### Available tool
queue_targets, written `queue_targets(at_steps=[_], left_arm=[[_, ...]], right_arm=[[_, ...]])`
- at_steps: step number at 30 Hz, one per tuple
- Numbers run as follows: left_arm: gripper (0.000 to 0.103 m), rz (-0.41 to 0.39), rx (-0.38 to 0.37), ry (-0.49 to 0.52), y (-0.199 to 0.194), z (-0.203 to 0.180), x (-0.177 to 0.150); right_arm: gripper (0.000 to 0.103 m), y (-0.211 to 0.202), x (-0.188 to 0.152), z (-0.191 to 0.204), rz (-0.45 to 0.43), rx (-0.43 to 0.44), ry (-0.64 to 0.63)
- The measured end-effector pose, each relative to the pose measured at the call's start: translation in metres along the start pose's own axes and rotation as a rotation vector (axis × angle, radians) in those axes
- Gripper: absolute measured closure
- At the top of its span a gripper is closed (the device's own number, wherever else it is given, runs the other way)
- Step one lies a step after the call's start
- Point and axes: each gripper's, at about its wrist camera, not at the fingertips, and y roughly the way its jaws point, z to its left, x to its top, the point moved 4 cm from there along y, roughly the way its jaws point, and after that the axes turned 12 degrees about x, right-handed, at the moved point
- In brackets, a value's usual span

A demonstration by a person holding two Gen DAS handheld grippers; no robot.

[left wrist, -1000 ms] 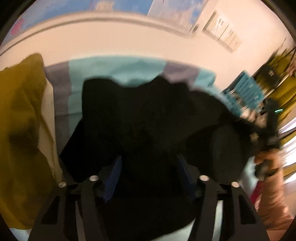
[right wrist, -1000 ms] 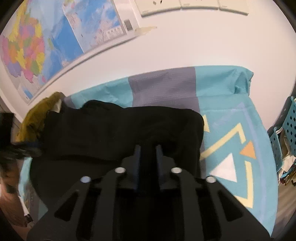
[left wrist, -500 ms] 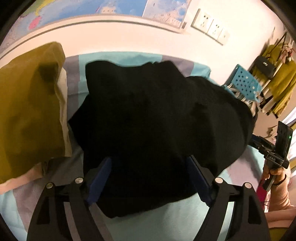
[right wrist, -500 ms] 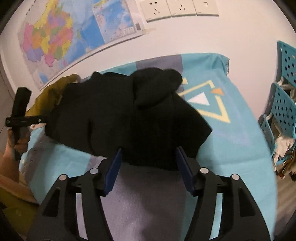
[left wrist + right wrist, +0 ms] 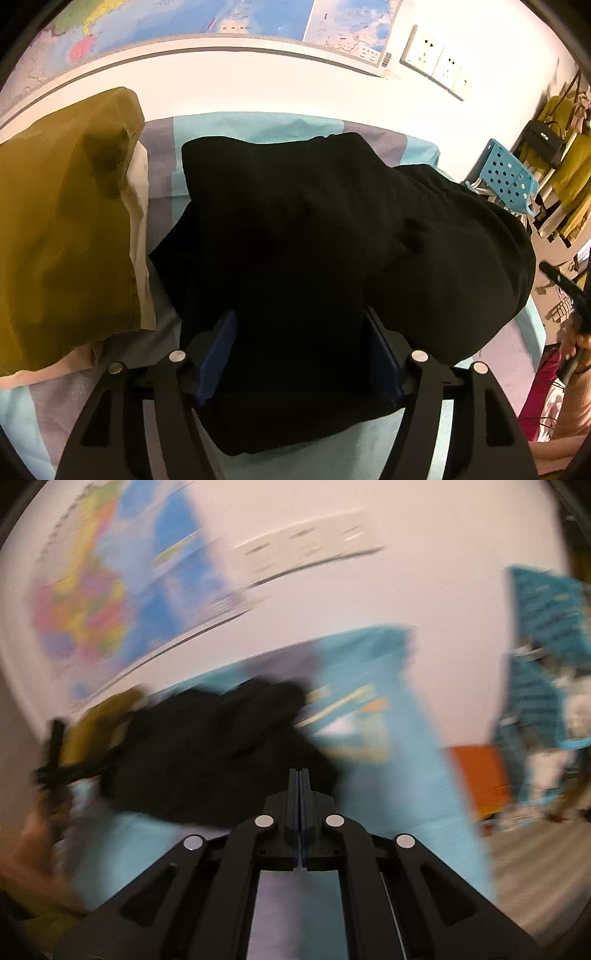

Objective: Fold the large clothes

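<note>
I see one black garment (image 5: 314,236), bunched in a thick, rumpled heap on the teal-and-grey patterned bedspread (image 5: 258,127), its right portion bulging outward.

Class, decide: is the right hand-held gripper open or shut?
Shut. The right hand-held gripper shows both fingers pressed together with nothing between, clear of the black garment.
</note>
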Motion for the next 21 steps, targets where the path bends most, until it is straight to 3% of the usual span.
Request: queue_targets(at_steps=[2,5,7,11,13,15,17,21], left_arm=[[0.036,0.003,-0.012,-0.012,0.001,0.001,-0.001],[0.036,0.008,-0.027,-0.022,0.001,0.004,-0.002],[0.035,0.010,-0.031,-0.024,0.002,0.005,-0.002],[0.035,0.011,-0.036,-0.029,0.002,0.005,-0.002],[0.035,0.012,-0.041,-0.035,0.003,0.007,-0.002],[0.035,0.013,-0.049,-0.048,0.004,0.009,-0.002],[0.035,0.018,-0.069,-0.059,0.006,0.010,-0.002],[0.034,0.000,-0.048,-0.041,0.004,0.006,-0.004]], right_arm=[[0.051,0.012,-0.005,0.010,0.015,-0.018,-0.047],[0.051,0.035,-0.020,0.008,0.074,-0.026,-0.018],[0.056,0.050,-0.032,0.005,0.105,-0.053,-0.013],[0.099,0.051,-0.032,0.002,0.092,-0.067,-0.061],[0.102,0.026,-0.016,0.008,0.017,-0.152,-0.127],[0.103,-0.002,0.006,0.009,-0.059,-0.147,-0.132],[0.103,-0.010,0.013,0.007,-0.055,-0.203,-0.160],[0.101,0.002,0.001,0.011,0.006,-0.120,-0.123]])
